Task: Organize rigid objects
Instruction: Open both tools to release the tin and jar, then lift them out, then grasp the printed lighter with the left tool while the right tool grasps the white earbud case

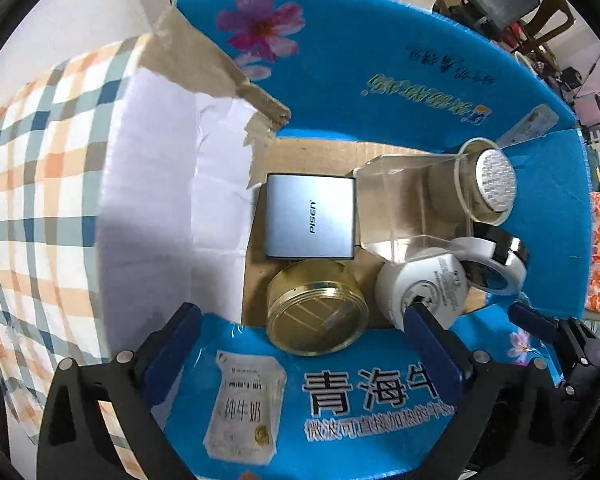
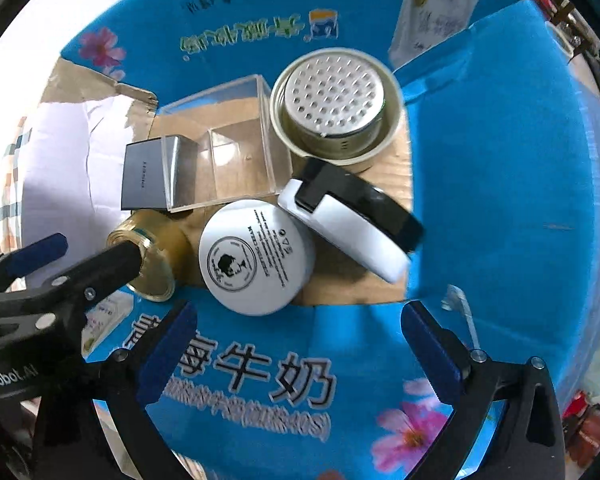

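Left wrist view. Blue cardboard box [image 1: 380, 92], flaps open, brown floor visible at centre. Contents: grey PISEN box [image 1: 310, 216] at centre, lying flat; gold tin [image 1: 318, 312] at 6 o'clock from it, touching or just beside its lower edge; clear plastic case [image 1: 404, 208] at 3 o'clock from the grey box, against its side; perforated metal cup [image 1: 488, 180] at 2 o'clock, tipped on its side; white round jar [image 1: 420, 288] at 4 o'clock, beside the gold tin; black-and-white lidded holder [image 1: 496, 264] at 3 to 4 o'clock, leaning on the jar. Left gripper [image 1: 304, 344] at 6 o'clock, jaws spread wide, nothing between them. Checked cloth [image 1: 40, 184] at 9 o'clock, outside the box.

Right wrist view. Same blue cardboard box [image 2: 500, 184]. Perforated metal cup [image 2: 336, 104] at 12 o'clock; clear plastic case [image 2: 220, 148] at 10 o'clock, overlapping the grey PISEN box [image 2: 144, 176]; white round jar [image 2: 256, 258] at centre, tilted; black-and-white lidded holder [image 2: 352, 220] at 3 o'clock from it, touching; gold tin [image 2: 156, 260] at 9 o'clock. Right gripper [image 2: 300, 344] at 6 o'clock, jaws wide, empty. Left gripper [image 2: 96, 252] enters at 8 o'clock, one finger over the gold tin.
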The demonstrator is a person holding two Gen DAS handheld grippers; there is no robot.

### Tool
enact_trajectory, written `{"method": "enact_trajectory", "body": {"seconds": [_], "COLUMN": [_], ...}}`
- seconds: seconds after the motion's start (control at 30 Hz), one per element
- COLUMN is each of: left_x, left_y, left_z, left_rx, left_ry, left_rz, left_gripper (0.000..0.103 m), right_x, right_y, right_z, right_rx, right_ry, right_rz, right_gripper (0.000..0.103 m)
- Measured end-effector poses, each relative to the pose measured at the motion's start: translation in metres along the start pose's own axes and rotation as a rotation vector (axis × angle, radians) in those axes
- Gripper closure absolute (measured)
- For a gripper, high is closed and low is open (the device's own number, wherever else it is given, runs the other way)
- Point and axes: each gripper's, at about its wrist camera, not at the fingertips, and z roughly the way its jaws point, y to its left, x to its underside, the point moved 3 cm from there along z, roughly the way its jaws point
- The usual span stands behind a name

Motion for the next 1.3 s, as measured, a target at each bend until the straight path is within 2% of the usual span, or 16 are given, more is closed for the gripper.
{"method": "enact_trajectory", "body": {"seconds": [0.27, 0.37, 0.57, 0.93, 1.13, 1.2, 1.3], "left_x": [0.014, 0.002, 0.018, 0.058, 0.087, 0.1, 0.115], "left_y": [-0.017, -0.024, -0.021, -0.041, -0.068, -0.087, -0.117], "left_z": [-0.036, -0.047, -0.086, -0.14, -0.16, -0.159, -0.143], "left_rx": [-0.027, -0.043, -0.061, -0.087, -0.058, -0.071, -0.083], "left_ry": [-0.084, -0.116, -0.182, -0.285, -0.347, -0.361, -0.34], "left_rz": [0.021, 0.024, 0.024, 0.024, 0.028, 0.059, 0.116], "left_gripper": [0.0, 0.0, 0.0, 0.0, 0.0, 0.0, 0.0], "right_x": [0.014, 0.025, 0.052, 0.105, 0.136, 0.148, 0.168], "right_y": [0.013, 0.008, -0.005, -0.023, -0.065, -0.087, -0.129], "right_z": [-0.046, -0.064, -0.097, -0.177, -0.208, -0.208, -0.195], "right_rx": [0.019, 0.022, 0.021, -0.029, -0.043, -0.026, 0.001], "right_ry": [-0.063, -0.087, -0.137, -0.256, -0.299, -0.301, -0.272], "right_rz": [-0.028, -0.038, -0.052, -0.078, -0.046, -0.02, 0.032], "right_gripper": [0.0, 0.0, 0.0, 0.0, 0.0, 0.0, 0.0]}}
